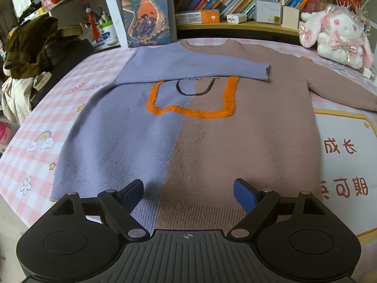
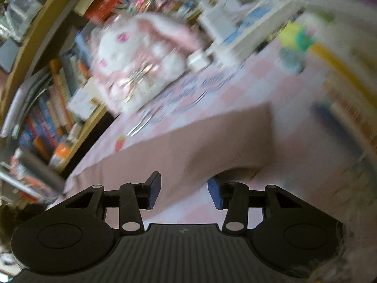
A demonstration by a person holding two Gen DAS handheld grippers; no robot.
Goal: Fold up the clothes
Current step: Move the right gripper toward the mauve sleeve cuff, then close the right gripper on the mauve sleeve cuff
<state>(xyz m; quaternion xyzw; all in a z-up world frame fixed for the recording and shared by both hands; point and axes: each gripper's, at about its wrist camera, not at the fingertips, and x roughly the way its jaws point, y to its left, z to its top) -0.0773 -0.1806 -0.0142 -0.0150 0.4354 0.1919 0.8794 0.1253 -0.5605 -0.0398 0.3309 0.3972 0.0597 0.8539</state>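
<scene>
Two-tone sweater (image 1: 188, 129) laid flat on the pink checked bedspread (image 1: 30, 146) — one sleeve folded, the other being handled.

The purple sleeve (image 1: 188, 67) is seen folded across the sweater's chest, above the orange outline (image 1: 190, 99). The left gripper (image 1: 188, 193) is held wide apart over the sweater's hem, nothing between its pads. In the blurred right view, the brown sleeve (image 2: 200, 139) is seen raised off the bedspread, draped between the half-closed pads of the right gripper (image 2: 183, 192) — a firm pinch cannot be told. A plush rabbit (image 1: 339, 35) sits beyond the sweater's brown shoulder; a book (image 1: 145, 11) stands behind its collar.
</scene>
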